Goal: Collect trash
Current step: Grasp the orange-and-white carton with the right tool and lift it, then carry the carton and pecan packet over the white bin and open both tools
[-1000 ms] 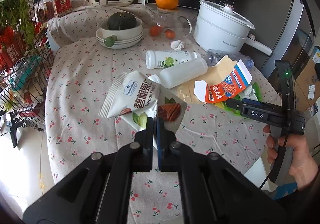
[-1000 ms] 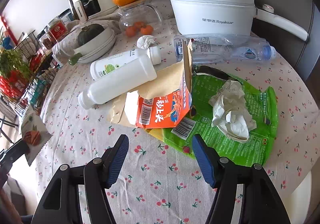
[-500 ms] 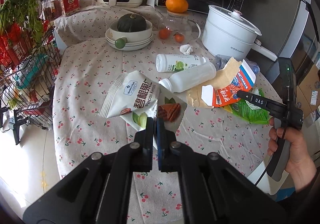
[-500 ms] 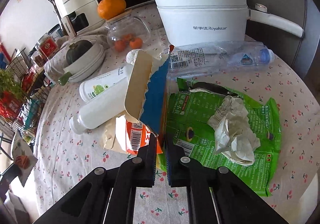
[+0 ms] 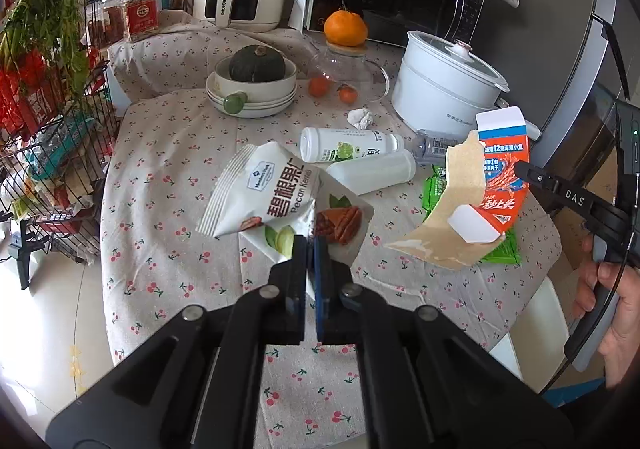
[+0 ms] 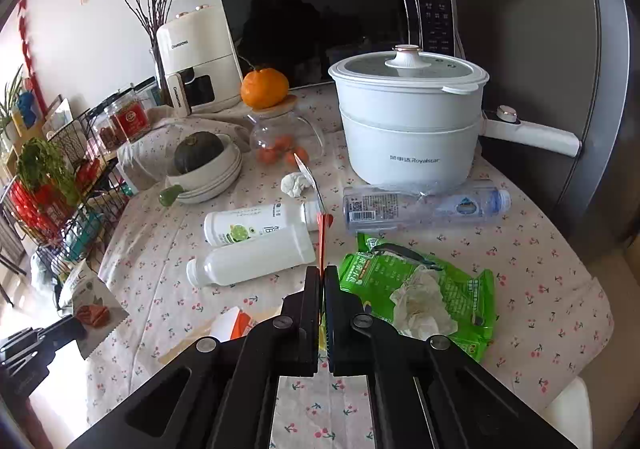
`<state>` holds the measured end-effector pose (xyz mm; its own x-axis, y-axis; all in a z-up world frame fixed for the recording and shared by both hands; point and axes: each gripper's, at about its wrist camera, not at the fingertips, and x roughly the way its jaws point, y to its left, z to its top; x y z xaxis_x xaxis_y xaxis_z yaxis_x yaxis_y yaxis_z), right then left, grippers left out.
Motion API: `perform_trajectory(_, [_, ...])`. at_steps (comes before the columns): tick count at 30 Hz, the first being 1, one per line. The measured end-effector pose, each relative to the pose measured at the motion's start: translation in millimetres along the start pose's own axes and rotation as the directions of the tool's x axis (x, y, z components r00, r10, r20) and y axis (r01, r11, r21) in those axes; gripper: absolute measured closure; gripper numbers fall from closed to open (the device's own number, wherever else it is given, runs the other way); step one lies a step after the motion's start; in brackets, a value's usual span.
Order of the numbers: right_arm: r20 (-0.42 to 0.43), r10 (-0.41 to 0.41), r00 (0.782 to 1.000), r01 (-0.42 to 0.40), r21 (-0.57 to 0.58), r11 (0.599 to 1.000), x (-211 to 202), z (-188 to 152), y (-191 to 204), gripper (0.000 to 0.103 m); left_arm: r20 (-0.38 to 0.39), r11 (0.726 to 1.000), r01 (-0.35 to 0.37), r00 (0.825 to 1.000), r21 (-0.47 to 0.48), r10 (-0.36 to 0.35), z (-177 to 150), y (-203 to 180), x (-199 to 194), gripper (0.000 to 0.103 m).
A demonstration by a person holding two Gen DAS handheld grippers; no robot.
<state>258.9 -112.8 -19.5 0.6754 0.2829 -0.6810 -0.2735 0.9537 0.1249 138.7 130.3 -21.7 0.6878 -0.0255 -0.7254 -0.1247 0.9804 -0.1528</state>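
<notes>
My left gripper (image 5: 310,245) is shut on a white pecan snack bag (image 5: 272,193) and holds it above the table's near edge. My right gripper (image 6: 322,275) is shut on a torn orange and blue carton (image 5: 480,189), lifted off the table and seen edge-on in the right wrist view (image 6: 320,237). On the floral tablecloth (image 6: 540,249) lie two white bottles (image 6: 256,261), a clear crushed bottle (image 6: 424,205), a green wrapper (image 6: 420,289) with crumpled paper (image 6: 420,305) on it, and a tissue ball (image 6: 294,185).
A white electric pot (image 6: 408,129), a glass jar with an orange on top (image 6: 272,121), a bowl holding a dark squash (image 6: 200,161), a microwave (image 6: 340,21) and an air fryer (image 6: 192,61) stand at the back. A wire rack (image 5: 44,153) is left of the table.
My right gripper shut on the carton and lifted it off the table. My left gripper kept hold of the pecan bag and pulled back and up a little.
</notes>
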Motion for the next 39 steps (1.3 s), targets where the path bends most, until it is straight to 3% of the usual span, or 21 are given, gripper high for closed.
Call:
perform_trajectory(11, [0.093, -0.008, 0.996, 0.01, -0.023, 1.0, -68, 3, -22, 0.1, 0.024, 0.996, 0.09, 0.996, 0.023, -0.091, -2, -24, -9, 0.099])
perform_trajectory(23, [0.148, -0.072, 0.986, 0.069, 0.024, 0.997, -145, -29, -91, 0.1, -0.012, 0.964, 0.226, 0.974, 0.141, -0.226, -21, -97, -9, 0.099])
perform_trajectory(31, [0.104, -0.156, 0.982, 0.151, 0.054, 0.987, -171, -66, -147, 0.1, -0.061, 0.921, 0.301, 0.953, 0.248, -0.295, -43, -161, -3, 0.099])
perform_trajectory(39, [-0.081, -0.271, 0.959, 0.273, 0.017, 0.962, -148, -120, -194, 0.1, -0.127, 0.861, 0.361, 0.932, 0.357, -0.339, -73, -221, 9, 0.099])
